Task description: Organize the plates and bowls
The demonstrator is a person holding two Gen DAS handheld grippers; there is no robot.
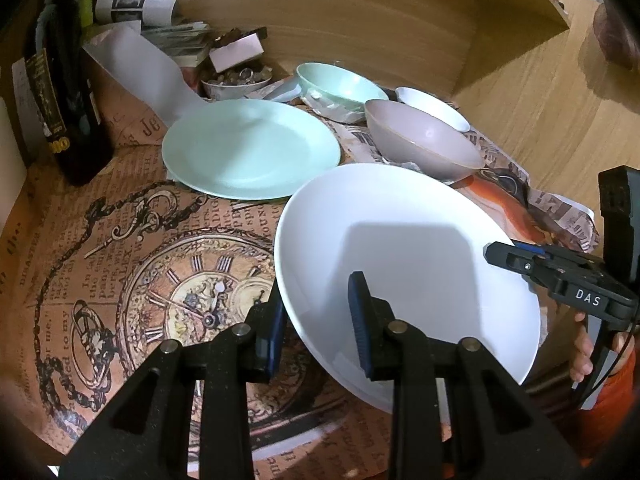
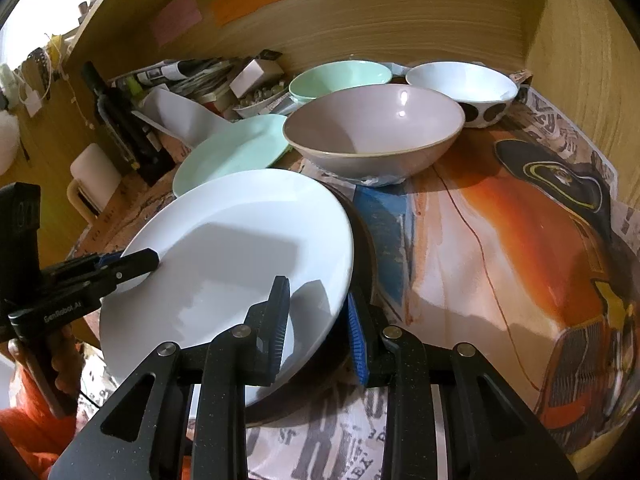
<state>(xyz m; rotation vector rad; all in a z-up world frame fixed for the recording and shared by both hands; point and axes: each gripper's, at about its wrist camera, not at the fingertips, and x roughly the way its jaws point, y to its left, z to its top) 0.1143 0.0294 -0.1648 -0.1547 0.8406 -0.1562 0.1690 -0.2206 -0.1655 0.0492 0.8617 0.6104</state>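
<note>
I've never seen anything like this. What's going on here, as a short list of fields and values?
Setting: wooden shelf lined with printed paper
Held item: white plate, tilted
Left gripper: clamped on the plate's near rim
Right gripper: clamped on the opposite rim
Nearby plate: mint plate, lying flat
Bowls behind: pinkish bowl, mint bowl, white bowl with dark dots
Person: hand and orange sleeve visible, holding the tools
</note>
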